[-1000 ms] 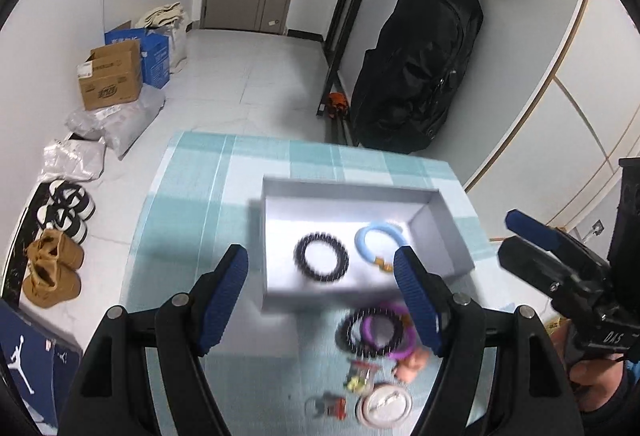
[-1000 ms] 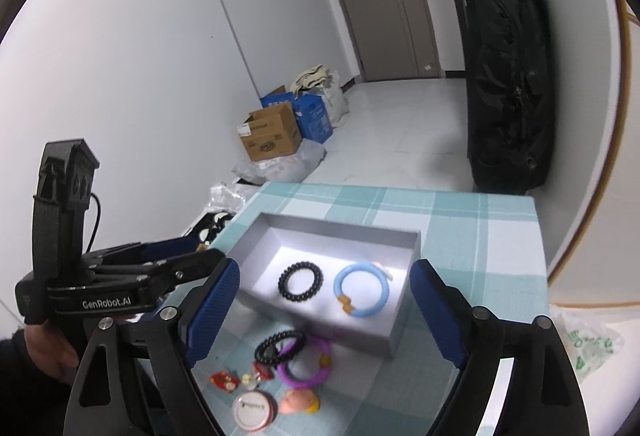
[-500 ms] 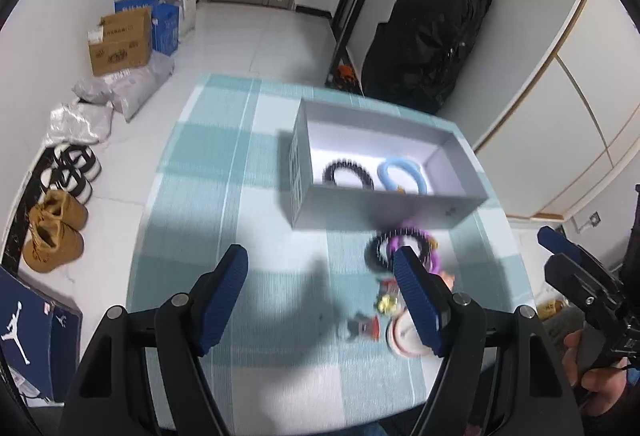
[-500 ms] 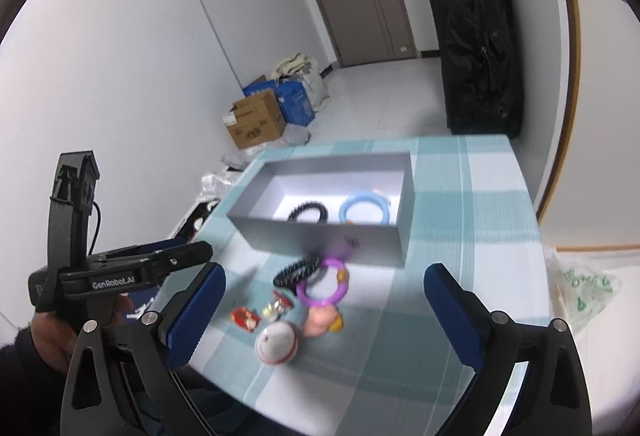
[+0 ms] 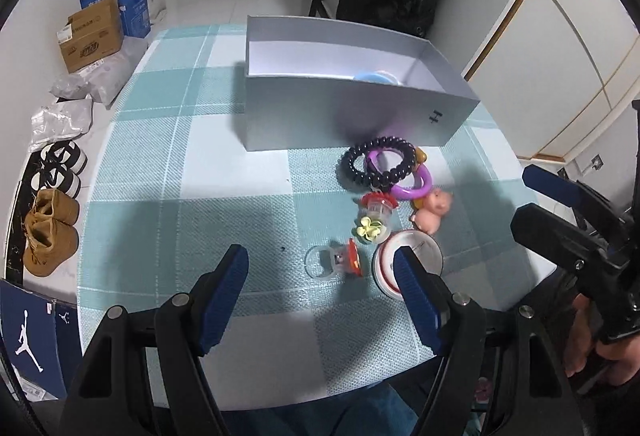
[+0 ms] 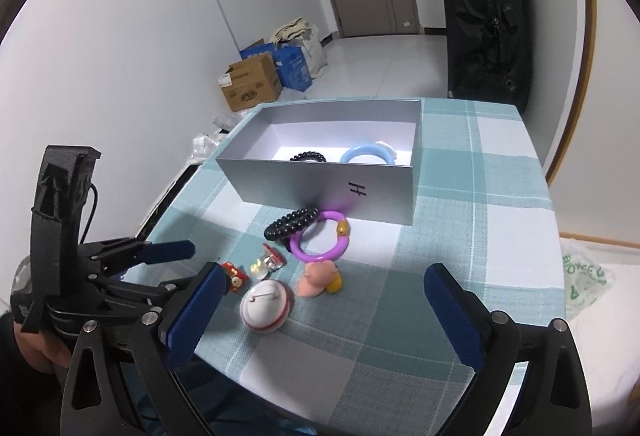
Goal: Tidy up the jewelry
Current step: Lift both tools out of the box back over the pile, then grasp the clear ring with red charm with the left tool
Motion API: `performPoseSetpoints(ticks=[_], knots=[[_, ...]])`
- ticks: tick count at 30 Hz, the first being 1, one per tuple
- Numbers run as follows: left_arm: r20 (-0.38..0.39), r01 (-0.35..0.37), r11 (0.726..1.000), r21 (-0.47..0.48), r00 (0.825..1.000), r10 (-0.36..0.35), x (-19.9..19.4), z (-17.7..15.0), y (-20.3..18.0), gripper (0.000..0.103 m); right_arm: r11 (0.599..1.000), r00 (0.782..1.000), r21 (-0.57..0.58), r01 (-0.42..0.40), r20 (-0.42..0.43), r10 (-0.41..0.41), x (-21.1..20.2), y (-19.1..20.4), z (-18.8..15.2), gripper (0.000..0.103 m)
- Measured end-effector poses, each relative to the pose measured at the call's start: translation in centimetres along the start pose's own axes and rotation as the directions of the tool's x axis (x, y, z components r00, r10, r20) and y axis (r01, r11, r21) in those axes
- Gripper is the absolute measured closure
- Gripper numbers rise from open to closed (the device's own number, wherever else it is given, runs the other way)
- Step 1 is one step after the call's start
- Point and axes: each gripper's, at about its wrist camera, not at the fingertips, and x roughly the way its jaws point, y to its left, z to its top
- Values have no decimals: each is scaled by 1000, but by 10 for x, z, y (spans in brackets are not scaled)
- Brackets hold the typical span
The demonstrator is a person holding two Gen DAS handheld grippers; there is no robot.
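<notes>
Two hand-held grippers hover over a checked surface (image 5: 224, 172), the left hand-held gripper (image 5: 320, 296) and right hand-held gripper (image 6: 324, 310) both open and empty. A black bead bracelet (image 6: 291, 223) and purple ring (image 6: 320, 241) lie beside the grey box (image 6: 320, 184) near the surface's right edge; another bracelet (image 6: 308, 157) and blue ring (image 6: 366, 155) sit inside.

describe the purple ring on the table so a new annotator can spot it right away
Start at the grey open box on the checked tablecloth. Just in front of its near wall lies a small cluster of trinkets; the purple ring is the glossy plastic hoop there, with a black beaded bracelet overlapping its edge. It is the only purple piece, and it carries an orange charm on its rim.
</notes>
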Motion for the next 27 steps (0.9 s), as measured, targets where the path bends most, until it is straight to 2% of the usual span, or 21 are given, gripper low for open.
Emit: performPoseSetpoints(ticks=[3, 5, 9, 11, 16, 22, 27], knots=[[-2, -8, 1000, -6, 1000, 8, 0, 0, 2, 36, 1000, 1000, -3, 17, -12, -17, 1, -1, -1, 3], [-16, 6, 1000, -22, 1000, -7, 2, 0, 5, 48, 1000, 1000, 4, 12, -19, -12, 2, -2, -2, 3], [-14, 19, 999, -33, 1000, -20, 5, 3, 8, 54, 1000, 1000, 3, 12, -26, -12, 3, -2, -2, 3], [-17, 34, 999, -32, 999, -35, 7, 3, 8, 68, 1000, 1000, 0, 12, -27, -12, 4, -1, -2, 3], [-22, 22, 1000, -19, 1000, -22, 9, 3, 5, 80, 1000, 999, -2, 8, -39, -8, 5, 1, -3, 3], [-29, 28, 999, -25, 999, -29, 9, 6, 5, 81, 999, 998, 5, -35, -58, 35, 7, 3, -6, 3], [-4, 56, 997, -54, 998, -56, 1, 10, 10, 81, 998, 995, -24, -53, -86, 51, 12, 13, -12, 4]])
